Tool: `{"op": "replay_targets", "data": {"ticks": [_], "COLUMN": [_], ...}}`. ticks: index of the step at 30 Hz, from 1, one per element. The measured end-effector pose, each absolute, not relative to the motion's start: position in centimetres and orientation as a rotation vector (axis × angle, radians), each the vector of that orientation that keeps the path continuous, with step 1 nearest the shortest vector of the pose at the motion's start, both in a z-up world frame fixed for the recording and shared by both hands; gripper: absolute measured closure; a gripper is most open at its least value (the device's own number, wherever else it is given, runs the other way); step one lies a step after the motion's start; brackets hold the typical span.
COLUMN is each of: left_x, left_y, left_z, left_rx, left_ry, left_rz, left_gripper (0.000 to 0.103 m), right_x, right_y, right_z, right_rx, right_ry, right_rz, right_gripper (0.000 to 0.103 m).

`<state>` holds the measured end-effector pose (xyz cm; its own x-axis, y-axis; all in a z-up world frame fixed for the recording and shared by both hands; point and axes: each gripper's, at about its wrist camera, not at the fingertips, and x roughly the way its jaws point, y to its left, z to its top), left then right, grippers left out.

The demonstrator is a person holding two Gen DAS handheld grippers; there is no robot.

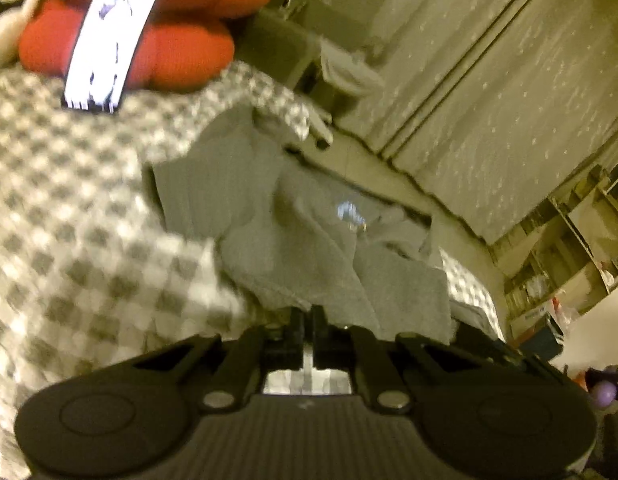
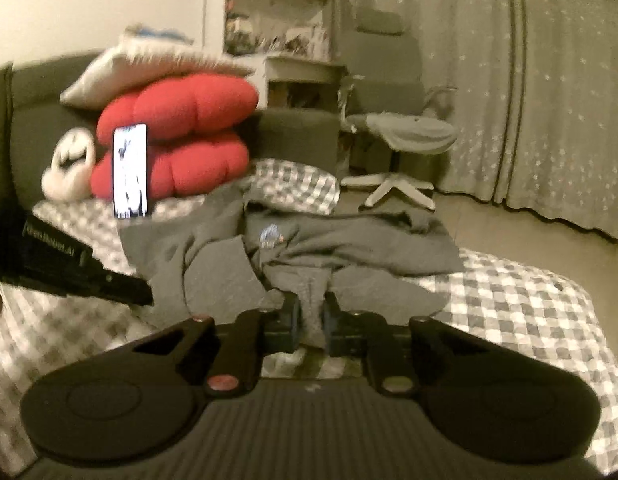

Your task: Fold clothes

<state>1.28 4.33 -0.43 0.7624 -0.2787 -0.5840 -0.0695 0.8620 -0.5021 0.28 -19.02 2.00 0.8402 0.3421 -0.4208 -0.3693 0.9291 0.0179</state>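
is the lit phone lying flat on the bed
No, the glowing white-screened phone stands upright, propped against the stacked puffy red cushions on the grey-and-white checked bedspread.

left tool clamped | right tool clamped, both angled down

Ahead of me a checked bedspread covers the bed, grey and white squares running from the near edge to the far end. At that far end, to the left, two red cushions sit stacked one on the other, with a pale pillow lying on top of them. A lit phone stands upright against the front of the red stack. Just left of it rests a small white plush thing, too blurred to name. Beyond the bed, to the right, stands a grey office chair on a white star base, and behind it hangs a grey curtain speckled with pale dots. Shelves fill the far wall.
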Motion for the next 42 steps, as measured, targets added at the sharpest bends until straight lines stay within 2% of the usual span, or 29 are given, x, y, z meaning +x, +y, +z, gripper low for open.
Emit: {"op": "replay_targets", "data": {"ticks": [7, 23, 33, 42], "left_x": [0.0, -1.5, 3.0, 9.4], "left_y": [6.3, 10.0, 9.4, 9.4], "left_z": [2.9, 8.2, 8.8, 6.0], "left_rx": [-0.505, -0.503, -0.349, -0.230], "left_ry": [0.521, 0.274, 0.311, 0.406], "left_rz": [-0.091, -0.021, 0.040, 0.084], "left_gripper": [0.100, 0.101, 0.100, 0.100], "right_x": [-0.2, -1.0, 2.8, 7.7], "right_y": [-21.1, -26.7, -29.7, -31.4], "right_z": [4.4, 9.1, 7.9, 4.5], "right_rx": [0.110, 0.365, 0.380, 0.325], "right_ry": [0.367, 0.150, 0.225, 0.328], "right_rz": [0.357, 0.214, 0.074, -0.033], "right_gripper": [0.094, 0.095, 0.095, 0.095]}}
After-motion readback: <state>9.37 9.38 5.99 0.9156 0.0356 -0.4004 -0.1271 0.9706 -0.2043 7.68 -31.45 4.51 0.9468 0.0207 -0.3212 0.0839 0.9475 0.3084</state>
